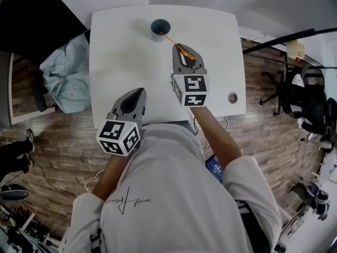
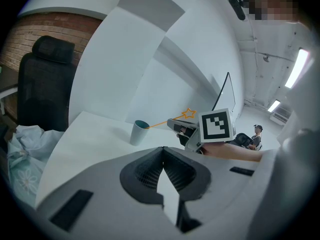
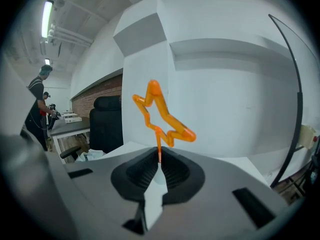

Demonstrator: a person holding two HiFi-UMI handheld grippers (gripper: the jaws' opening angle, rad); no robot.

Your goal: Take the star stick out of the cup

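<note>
Over the table (image 1: 121, 57), the right gripper (image 1: 179, 47) pinches the stick (image 1: 168, 40), tip in the cup (image 1: 155, 35); a sideways pull could topple the cup.

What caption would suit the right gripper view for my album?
Right gripper pinching the orange star stick by its stem, the star standing just above the jaws.

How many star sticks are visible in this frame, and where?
1. The star stick is clamped in the right hand-held gripper, star above the jaws, lower end at the mouth of the cup. No other shows, though the cup's inside is partly hidden.
</note>
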